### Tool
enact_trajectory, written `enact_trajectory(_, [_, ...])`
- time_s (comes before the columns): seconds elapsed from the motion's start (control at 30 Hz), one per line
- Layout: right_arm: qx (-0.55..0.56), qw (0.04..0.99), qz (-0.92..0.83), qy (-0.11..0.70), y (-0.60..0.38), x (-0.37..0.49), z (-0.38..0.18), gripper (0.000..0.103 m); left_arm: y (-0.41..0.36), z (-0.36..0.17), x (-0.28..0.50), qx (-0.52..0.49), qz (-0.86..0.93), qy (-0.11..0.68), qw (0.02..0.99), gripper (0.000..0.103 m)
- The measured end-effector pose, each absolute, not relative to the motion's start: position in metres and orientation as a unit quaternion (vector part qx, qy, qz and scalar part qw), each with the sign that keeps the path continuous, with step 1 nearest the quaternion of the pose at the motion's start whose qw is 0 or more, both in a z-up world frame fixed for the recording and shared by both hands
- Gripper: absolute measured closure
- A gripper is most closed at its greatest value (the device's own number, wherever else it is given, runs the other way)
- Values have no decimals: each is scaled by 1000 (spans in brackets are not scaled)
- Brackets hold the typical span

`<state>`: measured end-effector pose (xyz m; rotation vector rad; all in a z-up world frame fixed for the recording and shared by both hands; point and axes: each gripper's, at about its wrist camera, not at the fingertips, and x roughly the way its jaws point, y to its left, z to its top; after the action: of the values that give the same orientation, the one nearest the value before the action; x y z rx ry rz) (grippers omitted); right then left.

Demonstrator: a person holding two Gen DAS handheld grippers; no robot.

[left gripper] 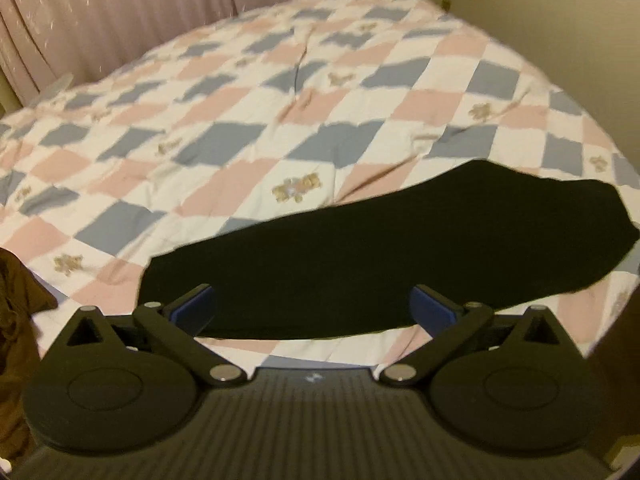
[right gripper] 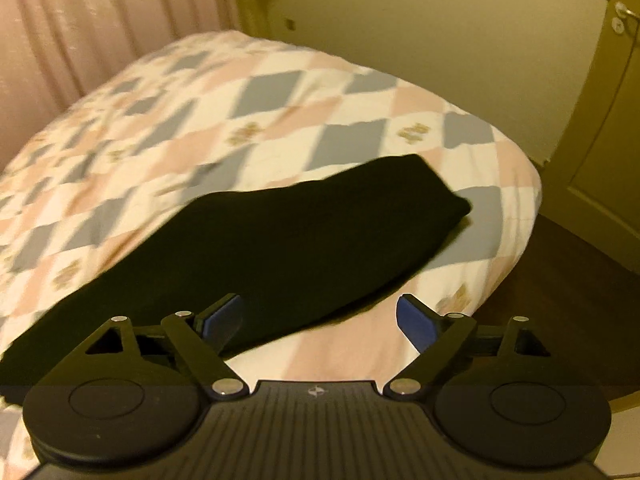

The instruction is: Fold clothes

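A black garment (left gripper: 380, 252) lies folded into a long flat strip on the checkered bedspread (left gripper: 240, 120). In the left wrist view my left gripper (left gripper: 312, 306) hovers above its near edge, blue pads (left gripper: 196, 304) spread wide with nothing between them. In the right wrist view the same black garment (right gripper: 280, 240) stretches from lower left to upper right. My right gripper (right gripper: 320, 322) stands open above its near edge, close to the bed's right side, and holds nothing.
A brown garment (left gripper: 16, 288) lies at the bed's left edge. Pink curtains (left gripper: 100, 20) hang behind the bed. Dark floor (right gripper: 560, 300) and a door (right gripper: 608, 120) lie past the bed's right edge.
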<state>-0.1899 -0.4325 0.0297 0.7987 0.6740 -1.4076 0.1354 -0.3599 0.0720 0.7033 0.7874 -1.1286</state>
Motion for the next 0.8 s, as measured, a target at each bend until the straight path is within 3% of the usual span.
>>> enact_trajectory(0.33, [326,656,-624,270,-341,-175,99,5,-294,130,125,339,-525,316,714,0])
enact_trajectory(0.8, [286,689,-596,298,-333,-191,105,5,-271,136,76,345,-518,332,708,0])
